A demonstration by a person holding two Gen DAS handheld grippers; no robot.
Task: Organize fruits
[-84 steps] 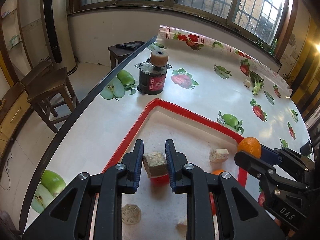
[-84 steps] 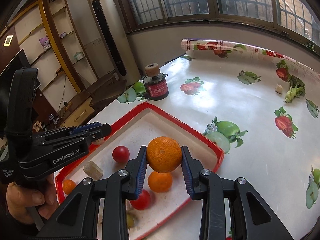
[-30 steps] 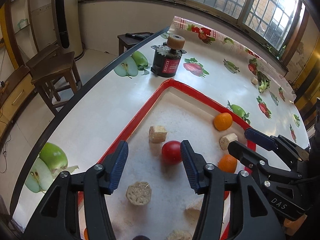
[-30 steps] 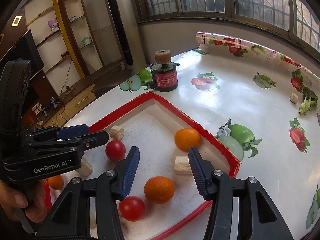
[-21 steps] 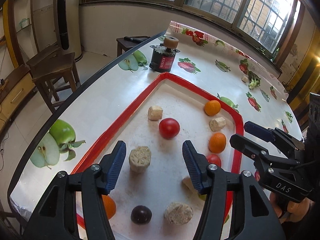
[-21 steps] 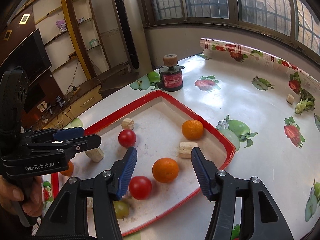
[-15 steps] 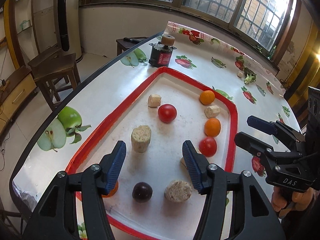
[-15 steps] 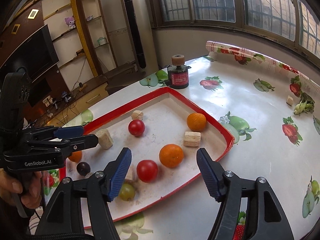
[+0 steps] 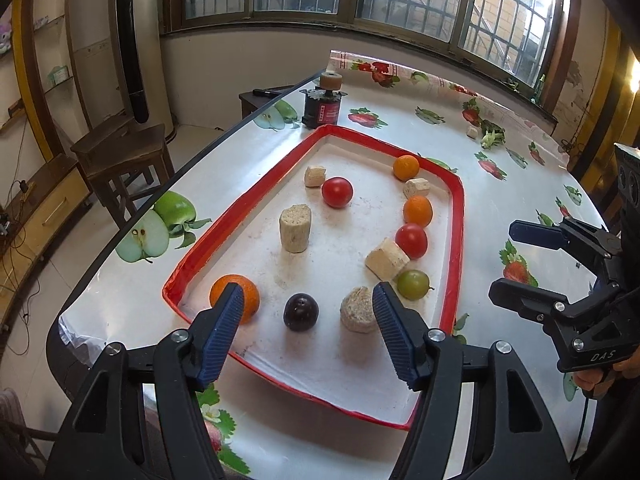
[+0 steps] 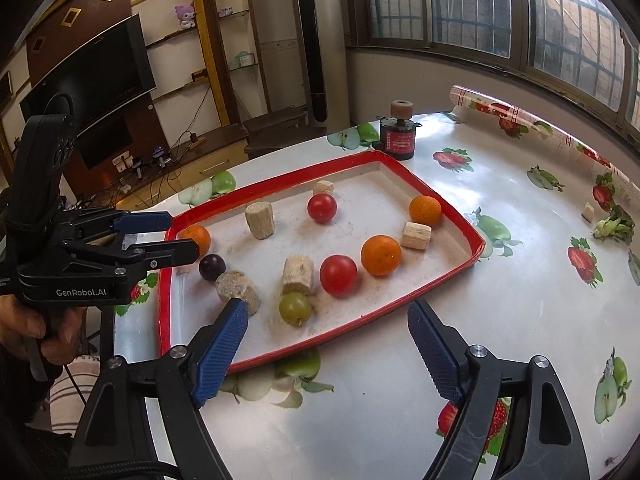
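Oranges [image 9: 417,210], tomatoes [image 9: 337,192], plum [image 9: 301,312] and grape [image 9: 413,284] lie in red tray [image 9: 456,240].

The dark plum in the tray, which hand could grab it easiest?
Probably the left. The dark plum lies just ahead of the left gripper, whose jaws, just opening, are empty. The right gripper, also open, sits toward the tray's other side.

One red-rimmed tray [image 9: 456,216] sits on the worktop [image 9: 500,208]. In it lie three oranges [image 9: 417,211], two tomatoes [image 9: 337,192], one dark plum [image 9: 301,312], one green grape [image 9: 413,284] and five pale cork-like chunks [image 9: 295,228]. Beyond the far corner stands one black canister [image 9: 322,106]. Two claws [image 9: 306,330] hover.
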